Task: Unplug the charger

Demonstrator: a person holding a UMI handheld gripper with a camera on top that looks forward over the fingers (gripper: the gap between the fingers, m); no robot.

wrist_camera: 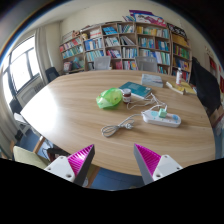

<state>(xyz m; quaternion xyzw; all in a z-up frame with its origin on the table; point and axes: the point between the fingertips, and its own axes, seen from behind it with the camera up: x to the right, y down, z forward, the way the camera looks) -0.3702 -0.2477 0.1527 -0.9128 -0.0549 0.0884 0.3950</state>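
A white power strip [163, 119] lies on the round wooden table [80, 115], well beyond my fingers and to the right. A white charger [160, 111] with a green part is plugged into it. Its white cable [121, 125] lies coiled on the table to the strip's left. My gripper [113, 160] is open and empty, held over the table's near edge, with its two magenta pads [80, 160] wide apart.
A green round object [109, 98] and a teal book [136, 90] lie beyond the cable. Chairs stand round the table, one just left of my fingers [30, 158]. Bookshelves [125, 45] line the back wall; a window [22, 65] is at the left.
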